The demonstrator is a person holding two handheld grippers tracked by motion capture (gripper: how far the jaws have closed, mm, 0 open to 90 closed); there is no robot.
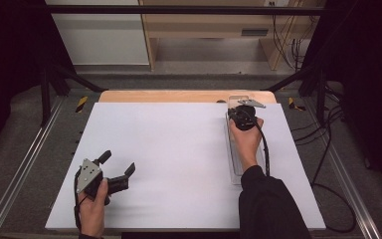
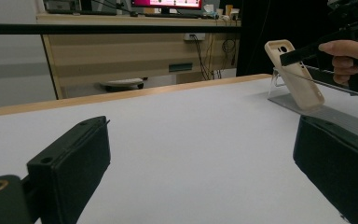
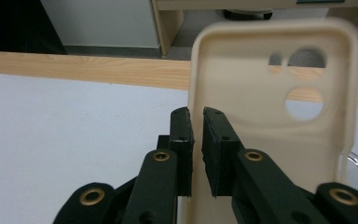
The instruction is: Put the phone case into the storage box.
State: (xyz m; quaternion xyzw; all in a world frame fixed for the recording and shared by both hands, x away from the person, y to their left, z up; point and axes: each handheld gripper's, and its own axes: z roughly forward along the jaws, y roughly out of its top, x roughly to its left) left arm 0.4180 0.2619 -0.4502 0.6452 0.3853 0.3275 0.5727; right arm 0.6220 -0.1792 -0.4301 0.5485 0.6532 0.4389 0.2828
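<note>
The beige phone case [image 3: 270, 126] leans on the clear acrylic stand [image 2: 303, 100] at the far right of the white table [image 1: 179, 149], near its wooden edge [image 1: 179, 95]. My right gripper [image 3: 196, 116] has its jaws narrow around the case's left rim, a slim gap showing at the pads, so I cannot tell if they press. My left gripper [image 1: 117, 164] rests wide apart and bare near the table's front left.
</note>
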